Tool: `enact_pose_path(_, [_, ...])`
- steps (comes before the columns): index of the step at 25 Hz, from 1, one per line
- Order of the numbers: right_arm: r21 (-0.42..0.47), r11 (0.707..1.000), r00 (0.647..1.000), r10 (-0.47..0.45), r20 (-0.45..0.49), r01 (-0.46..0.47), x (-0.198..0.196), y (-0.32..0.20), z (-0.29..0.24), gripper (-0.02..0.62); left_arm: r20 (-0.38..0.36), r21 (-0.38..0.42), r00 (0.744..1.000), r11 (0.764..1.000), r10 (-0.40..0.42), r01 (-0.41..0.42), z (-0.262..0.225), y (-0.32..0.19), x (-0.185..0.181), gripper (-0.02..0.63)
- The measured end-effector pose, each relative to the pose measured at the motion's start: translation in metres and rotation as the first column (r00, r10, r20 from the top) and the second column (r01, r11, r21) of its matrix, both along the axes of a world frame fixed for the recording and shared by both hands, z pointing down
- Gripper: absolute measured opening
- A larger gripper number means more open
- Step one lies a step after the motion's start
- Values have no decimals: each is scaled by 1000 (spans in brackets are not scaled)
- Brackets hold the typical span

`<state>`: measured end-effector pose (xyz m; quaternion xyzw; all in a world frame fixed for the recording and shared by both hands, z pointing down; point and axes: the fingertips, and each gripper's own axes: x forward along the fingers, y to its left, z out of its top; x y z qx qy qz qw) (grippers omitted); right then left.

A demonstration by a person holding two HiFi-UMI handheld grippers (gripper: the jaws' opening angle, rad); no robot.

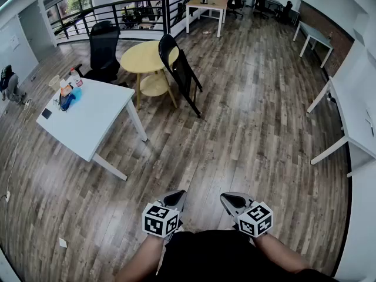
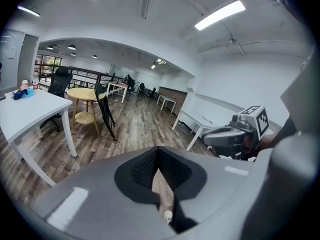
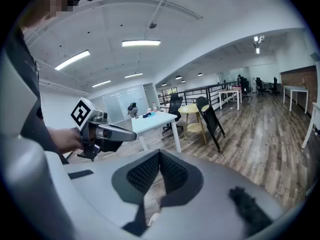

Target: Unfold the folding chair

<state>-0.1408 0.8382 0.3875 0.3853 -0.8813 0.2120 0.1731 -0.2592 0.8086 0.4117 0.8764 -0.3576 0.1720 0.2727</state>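
**Approach step: chair well ahead**

The left tool and the right tool are both closed on nothing, side by side near the person's body. The folding chair stands folded well apart from them, seemingly leaning on the round table. The step in hand looks like the approach. The next move calls for walking up and opening the tools to take the frame.

The black folding chair stands folded, leaning against the round yellow table.
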Motion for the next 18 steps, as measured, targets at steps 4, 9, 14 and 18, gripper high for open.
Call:
enact_pose_path(4, [0,1000,1000,2,-5,-2,-18,-8,5,6,-1,4,1000,1000,1,-1,3,-5,-16,8])
enact_pose_path(9, [20,1000,1000,-20,-15,20,-52,-15,11,6,-4,21,999,999,-43,43,5,-10,-48,8])
enact_pose_path(14, [-2,1000,1000,12,27,-12,-73,-31,12,6,8,-23,999,999,-45,45,20,-6,-79,8])
enact_pose_path(18, [-35,999,999,10,42,-9,-97,-30,21,6,25,-43,999,998,-44,45,32,-6,-106,8])
